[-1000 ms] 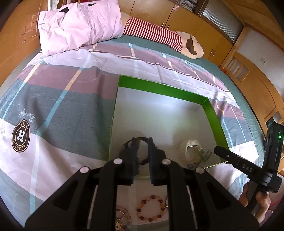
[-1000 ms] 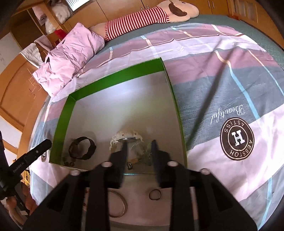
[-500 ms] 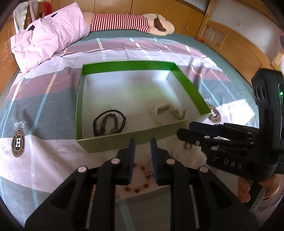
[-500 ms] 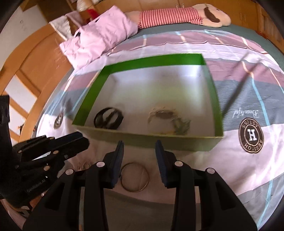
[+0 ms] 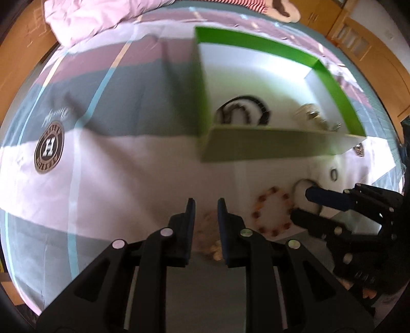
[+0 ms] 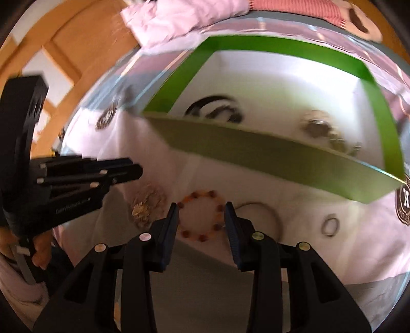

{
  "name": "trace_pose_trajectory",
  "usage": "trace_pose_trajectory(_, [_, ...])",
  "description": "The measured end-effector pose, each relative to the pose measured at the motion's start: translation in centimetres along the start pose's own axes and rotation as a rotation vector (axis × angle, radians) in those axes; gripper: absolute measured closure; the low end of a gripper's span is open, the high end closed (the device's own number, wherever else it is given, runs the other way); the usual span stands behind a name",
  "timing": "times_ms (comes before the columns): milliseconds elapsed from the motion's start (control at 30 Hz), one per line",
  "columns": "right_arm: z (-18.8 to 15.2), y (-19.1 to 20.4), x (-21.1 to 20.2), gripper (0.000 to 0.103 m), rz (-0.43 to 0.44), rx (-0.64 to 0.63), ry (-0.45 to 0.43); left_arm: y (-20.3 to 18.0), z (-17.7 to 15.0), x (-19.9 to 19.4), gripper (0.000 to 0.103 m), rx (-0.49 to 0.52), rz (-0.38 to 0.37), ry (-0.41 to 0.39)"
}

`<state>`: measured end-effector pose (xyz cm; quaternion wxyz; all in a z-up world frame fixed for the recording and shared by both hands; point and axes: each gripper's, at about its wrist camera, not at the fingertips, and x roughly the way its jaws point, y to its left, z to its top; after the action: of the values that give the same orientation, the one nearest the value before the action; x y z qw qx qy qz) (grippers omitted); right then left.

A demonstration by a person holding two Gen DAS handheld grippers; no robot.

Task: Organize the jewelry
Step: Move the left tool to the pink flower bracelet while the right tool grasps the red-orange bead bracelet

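A green box [image 5: 258, 148] [image 6: 282, 164] on the bed holds a dark bead bracelet [image 5: 243, 112] [image 6: 215, 110] and a pale metallic piece [image 5: 311, 115] [image 6: 320, 128]. In front of it lie an amber bead bracelet [image 5: 273, 212] [image 6: 201, 215], a gold chain pile [image 5: 208, 238] [image 6: 147, 207], a thin bangle [image 6: 258, 215] and a small ring [image 5: 334, 175] [image 6: 330, 226]. My left gripper [image 5: 206, 205] is open and empty, just above the gold pile. My right gripper [image 6: 201, 208] [image 5: 302, 205] is open and empty, its fingers either side of the amber bracelet.
The bedspread is striped pink, grey and purple with round logos [image 5: 48, 151]. A pink pillow [image 5: 107, 15] and a striped plush toy [image 6: 320, 10] lie at the far end. Wooden cabinets surround the bed.
Both grippers have dropped lower and closer to the jewelry in front of the box. The right one now straddles the amber bracelet instead of the bangle; the left has swung left.
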<state>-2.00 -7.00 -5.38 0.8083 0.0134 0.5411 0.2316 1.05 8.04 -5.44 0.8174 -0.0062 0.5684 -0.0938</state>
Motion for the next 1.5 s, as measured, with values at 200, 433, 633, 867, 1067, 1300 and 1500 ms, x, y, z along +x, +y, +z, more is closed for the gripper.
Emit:
trace_pose_trajectory(200, [-0.6,1.2,2.8,0.066,-0.027,-0.056,0.076,0.7,-0.6,2.0,0.085,0.007,0.024,0.064])
trace_pose_trajectory(433, [-0.6,1.6,3.3,0.066,-0.06,-0.104,0.093,1.0,-0.3,2.9,0.085,-0.002,0.034,0.082])
trace_pose_trajectory(633, [0.0,0.2,2.9,0.066,-0.126,-0.066,0.09,0.6,0.0,3.3,0.085,0.005,0.034,0.062])
trace_pose_trajectory(867, [0.6,-3.5,1.8,0.066,-0.167,0.06,0.086,-0.3,-0.3,2.3,0.082,0.004,-0.079,0.032])
trace_pose_trajectory(1067, [0.9,-4.8,0.9,0.066,-0.159,0.118,0.051,0.0,-0.4,1.4,0.077,-0.003,-0.099,0.035])
trace_pose_trajectory(1300, [1.0,-5.1,-0.2,0.066,-0.166,0.106,0.019,0.2,-0.9,2.6,0.077,0.013,-0.068,0.111])
trace_pose_trajectory(1500, [1.1,-5.5,0.6,0.066,-0.223,0.113,0.021,-0.1,-1.1,3.0,0.077,0.031,-0.041,0.119])
